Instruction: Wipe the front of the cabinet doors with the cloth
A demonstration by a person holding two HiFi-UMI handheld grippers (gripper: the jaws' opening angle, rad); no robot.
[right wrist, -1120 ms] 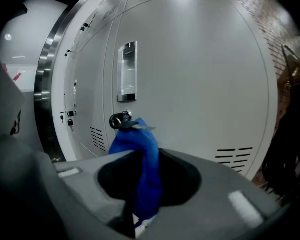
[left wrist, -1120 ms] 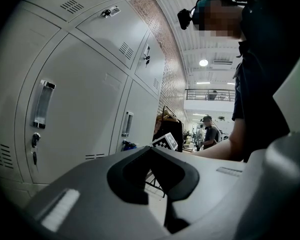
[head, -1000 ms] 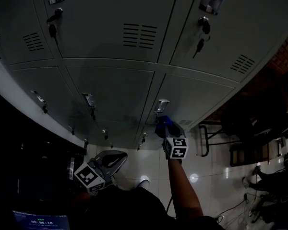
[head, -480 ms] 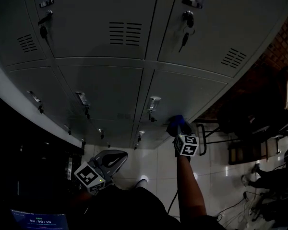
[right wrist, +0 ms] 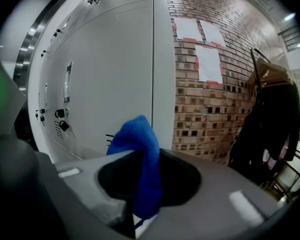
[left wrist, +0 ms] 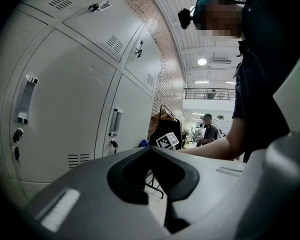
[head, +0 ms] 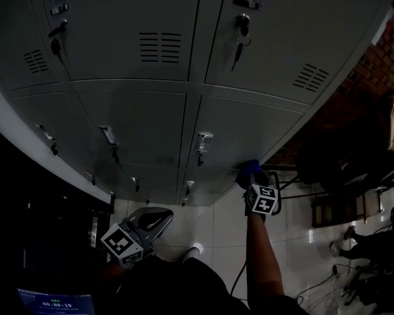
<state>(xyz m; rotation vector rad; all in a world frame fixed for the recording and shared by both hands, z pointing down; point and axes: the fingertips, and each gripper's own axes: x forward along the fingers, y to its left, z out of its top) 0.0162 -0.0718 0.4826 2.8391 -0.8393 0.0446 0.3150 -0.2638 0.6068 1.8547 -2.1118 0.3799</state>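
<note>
- The floor (head: 217,223), pale glossy tiles with thin dark joints, fills the head view at 6 o'clock and spreads toward 4 o'clock, with small lamp glints on it.
- The grey cabinet (head: 151,123) bank stands directly on it; its foot meets the tiles near the middle and its doors rise toward 12 o'clock.
- A dark metal-legged frame (head: 295,188) stands at 3 o'clock, just beside the cabinet's end.
- Thin dark cables (head: 318,286) trail over the tiles at 4 o'clock.
</note>
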